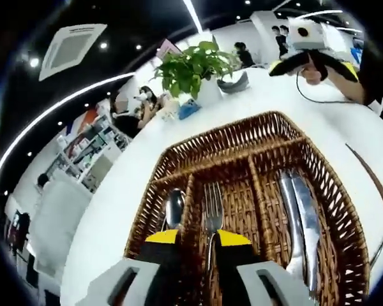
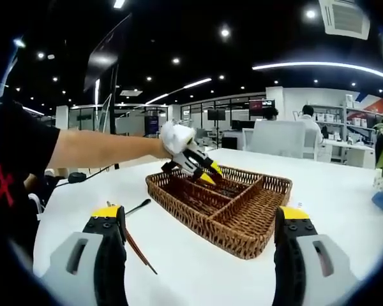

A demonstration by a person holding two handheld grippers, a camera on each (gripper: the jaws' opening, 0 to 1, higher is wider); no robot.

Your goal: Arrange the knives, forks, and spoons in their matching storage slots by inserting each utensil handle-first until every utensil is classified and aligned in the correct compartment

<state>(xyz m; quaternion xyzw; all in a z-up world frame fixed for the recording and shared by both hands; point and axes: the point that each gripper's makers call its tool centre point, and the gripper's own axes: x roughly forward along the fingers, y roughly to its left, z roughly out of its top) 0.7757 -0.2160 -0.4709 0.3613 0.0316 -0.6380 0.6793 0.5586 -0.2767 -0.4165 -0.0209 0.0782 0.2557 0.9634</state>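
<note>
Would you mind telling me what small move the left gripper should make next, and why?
Probably open the left gripper and let go: its jaws close on the fork, which already lies in the middle compartment of the wicker tray, between the spoon and the knives, tines pointing away.

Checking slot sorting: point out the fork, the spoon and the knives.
fork [image 1: 212, 205], left gripper view, on its tines.
spoon [image 1: 175, 208], left gripper view, on its bowl.
knives [image 1: 301, 217], left gripper view, on the blades.

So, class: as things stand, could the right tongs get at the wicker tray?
Probably yes. The right tongs stand open with bare white table between them and the wicker tray; the left tongs hover over its far side.
</note>
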